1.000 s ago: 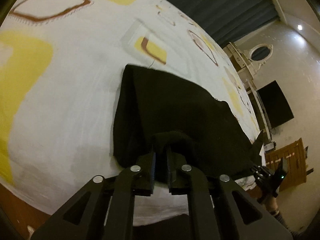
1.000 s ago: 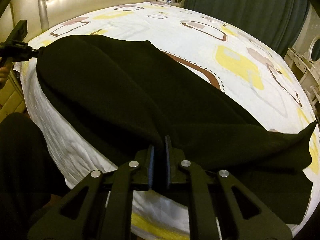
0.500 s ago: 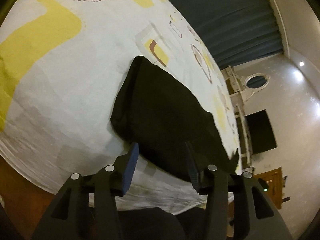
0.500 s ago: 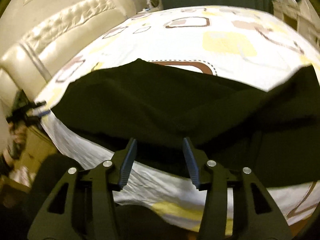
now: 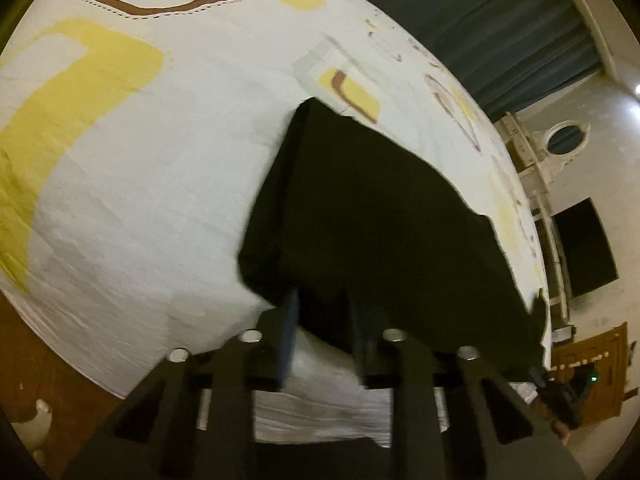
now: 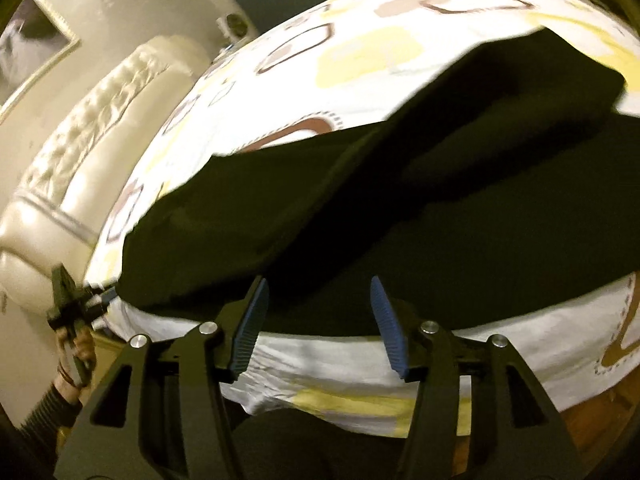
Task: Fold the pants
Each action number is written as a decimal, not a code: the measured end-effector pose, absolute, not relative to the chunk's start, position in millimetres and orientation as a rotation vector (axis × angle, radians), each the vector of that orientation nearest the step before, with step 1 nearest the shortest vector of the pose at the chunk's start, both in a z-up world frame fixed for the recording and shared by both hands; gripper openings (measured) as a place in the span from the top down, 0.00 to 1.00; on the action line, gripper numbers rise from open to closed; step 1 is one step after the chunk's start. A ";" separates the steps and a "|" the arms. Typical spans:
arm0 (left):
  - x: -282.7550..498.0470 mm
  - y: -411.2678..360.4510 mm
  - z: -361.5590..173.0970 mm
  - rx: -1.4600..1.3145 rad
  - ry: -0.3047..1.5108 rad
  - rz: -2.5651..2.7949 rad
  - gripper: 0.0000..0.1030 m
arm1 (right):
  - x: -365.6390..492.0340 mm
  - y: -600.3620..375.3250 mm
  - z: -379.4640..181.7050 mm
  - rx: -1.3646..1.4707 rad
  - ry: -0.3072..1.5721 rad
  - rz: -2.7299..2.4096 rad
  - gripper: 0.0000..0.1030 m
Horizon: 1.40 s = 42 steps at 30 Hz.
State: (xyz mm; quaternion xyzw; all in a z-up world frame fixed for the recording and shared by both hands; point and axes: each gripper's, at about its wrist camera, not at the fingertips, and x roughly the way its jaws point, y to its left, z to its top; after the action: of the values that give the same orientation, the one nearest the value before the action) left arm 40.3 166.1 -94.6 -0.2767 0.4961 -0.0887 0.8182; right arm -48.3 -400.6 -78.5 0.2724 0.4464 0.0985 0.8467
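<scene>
Black pants [image 5: 380, 220] lie folded lengthwise on the bed, near its front edge. In the left wrist view my left gripper [image 5: 322, 308] hovers at the pants' near corner. Its jaws are closing, the cloth's edge sits in the gap, and the pads do not press on it. In the right wrist view the pants [image 6: 360, 220] stretch across the frame, one layer over the other. My right gripper [image 6: 319, 286] stands just short of their near edge. Its jaws are opening and nothing is between its blue pads [image 6: 250, 320].
The bed sheet [image 5: 140, 160] is white with yellow and brown shapes. A cream tufted headboard [image 6: 100, 112] stands at the left in the right wrist view. Dark curtains [image 5: 480, 12], a white dresser [image 5: 536, 156] and a black screen [image 5: 584, 248] lie beyond the bed. Wooden floor [image 5: 40, 360] shows below it.
A second ago both grippers were shut on the pants' edge; both have let go and the cloth lies on the bed. The left jaws have narrowed again. The right view has rolled and shifted sideways.
</scene>
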 end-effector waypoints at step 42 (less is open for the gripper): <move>54.3 84.1 -75.5 -0.280 1.009 -0.062 0.28 | -74.2 -717.3 -86.6 0.706 0.870 -0.455 0.77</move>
State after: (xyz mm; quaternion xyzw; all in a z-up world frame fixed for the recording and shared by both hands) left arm 54.3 84.1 -75.5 -0.1338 0.4816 -0.0295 0.8656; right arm -74.2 -717.3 -86.6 0.3319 0.4089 -0.2139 0.8227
